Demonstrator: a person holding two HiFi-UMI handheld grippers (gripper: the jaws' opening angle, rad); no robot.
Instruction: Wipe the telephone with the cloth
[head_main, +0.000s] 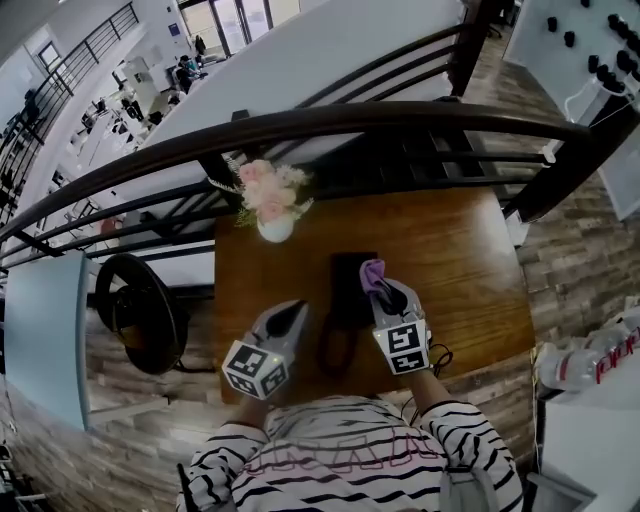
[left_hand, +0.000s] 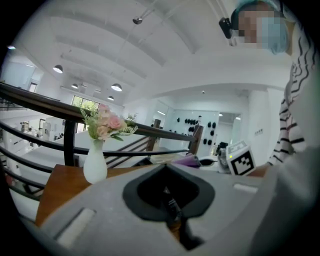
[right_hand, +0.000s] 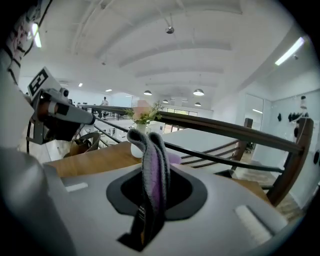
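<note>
The right claw (right_hand: 150, 200) pinches a folded purple cloth (right_hand: 152, 172).

The telephone (head_main: 350, 285) is black and lies flat near the middle of the wooden table (head_main: 460, 260). The cloth (right_hand: 152, 170), purple with grey edges, stands as a folded upright strip pinched between the right gripper's (head_main: 388, 292) jaws, over the telephone's right side
</note>
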